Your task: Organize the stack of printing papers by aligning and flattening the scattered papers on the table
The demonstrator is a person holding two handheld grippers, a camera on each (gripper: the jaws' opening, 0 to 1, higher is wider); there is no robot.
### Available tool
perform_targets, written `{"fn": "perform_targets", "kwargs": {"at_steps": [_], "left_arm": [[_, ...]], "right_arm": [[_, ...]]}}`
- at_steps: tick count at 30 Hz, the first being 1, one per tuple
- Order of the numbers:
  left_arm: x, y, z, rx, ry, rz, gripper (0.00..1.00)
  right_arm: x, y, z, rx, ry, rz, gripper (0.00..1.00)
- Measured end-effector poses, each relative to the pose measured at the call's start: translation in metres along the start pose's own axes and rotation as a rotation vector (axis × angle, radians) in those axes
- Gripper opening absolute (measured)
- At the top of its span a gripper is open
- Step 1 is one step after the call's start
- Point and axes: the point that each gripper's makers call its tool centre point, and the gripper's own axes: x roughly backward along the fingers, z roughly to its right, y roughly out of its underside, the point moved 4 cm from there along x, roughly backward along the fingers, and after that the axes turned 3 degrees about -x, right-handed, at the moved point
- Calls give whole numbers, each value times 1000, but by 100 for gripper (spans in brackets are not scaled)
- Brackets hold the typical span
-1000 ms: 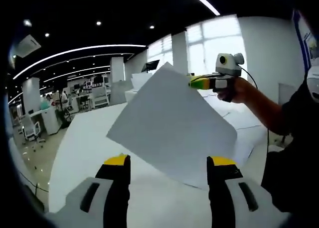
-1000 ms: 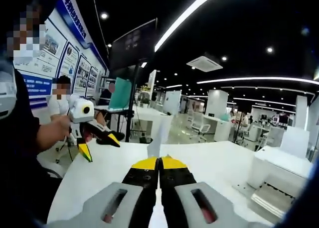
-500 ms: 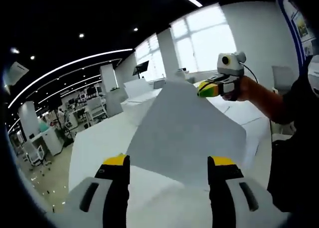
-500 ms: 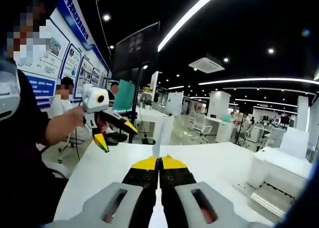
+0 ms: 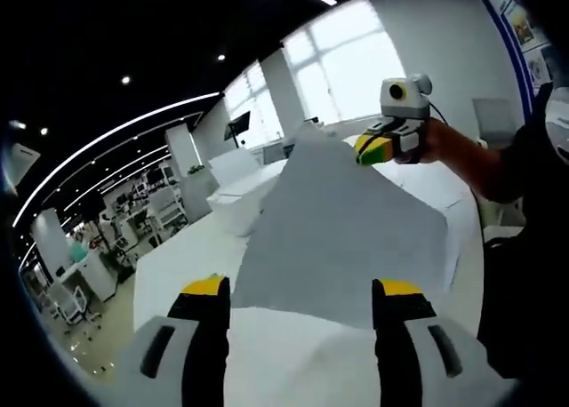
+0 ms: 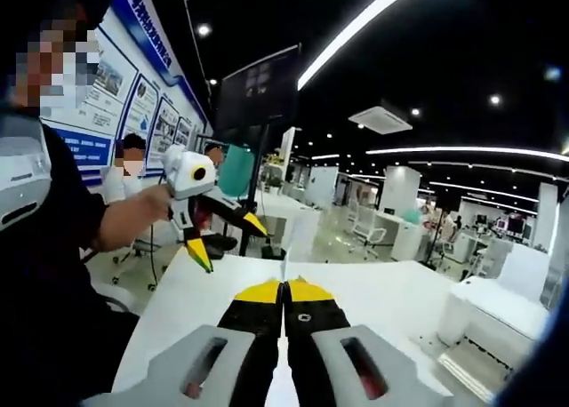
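1 sheet hung tilted in the air above the table, pinched at its upper corner by the right gripper, jaws pressed together on the paper's edge. Left gripper was spread, holding nothing, just below the sheet's lower edge. More papers lay on the table behind the sheet.

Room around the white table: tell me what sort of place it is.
Probably a large open-plan office or lab hall: rows of desks with chairs, long strip ceiling lights, and wall posters. A standing monitor too.
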Motion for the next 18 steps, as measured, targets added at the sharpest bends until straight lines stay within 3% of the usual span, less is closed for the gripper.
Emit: {"fn": "perform_targets", "kwargs": {"at_steps": [9, 18], "left_arm": [[-9, -27, 1, -76, 21, 13, 71], [-12, -38, 7, -99, 51, 27, 71]], "right_arm": [[9, -15, -13, 44, -51, -20, 0], [14, -23, -27, 95, -106, -57, 0]]}}
